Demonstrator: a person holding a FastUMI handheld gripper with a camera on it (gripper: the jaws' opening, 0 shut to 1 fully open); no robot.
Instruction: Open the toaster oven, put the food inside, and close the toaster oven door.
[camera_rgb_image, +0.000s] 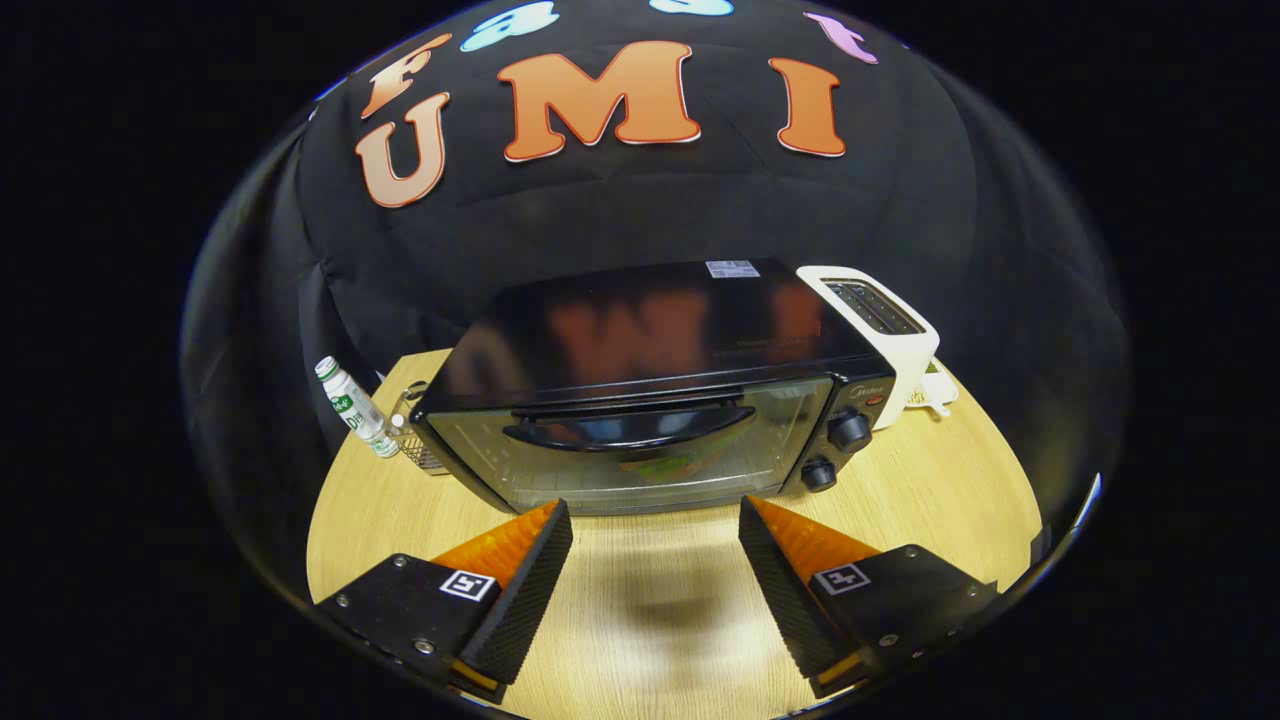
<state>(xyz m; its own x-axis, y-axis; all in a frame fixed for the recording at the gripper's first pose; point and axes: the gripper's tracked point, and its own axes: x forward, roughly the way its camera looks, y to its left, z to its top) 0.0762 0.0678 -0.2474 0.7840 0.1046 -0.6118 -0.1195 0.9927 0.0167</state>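
A black toaster oven (655, 385) stands on the wooden table (930, 500), just beyond my fingertips. Its glass door (630, 450) is shut, with a dark curved handle (630, 428) across the top of the door. Through the glass something greenish and reddish (680, 462) shows faintly inside; I cannot tell what it is. Two round knobs (848, 430) sit on the oven's right panel. My gripper (655, 515) is open, its fingers wide apart and empty, low over the table just short of the door's lower edge.
A white slot toaster (880, 325) stands against the oven's right side. Left of the oven are a small white bottle with green label (355, 408) and a wire rack (420, 450). Black cloth wall rises behind the table.
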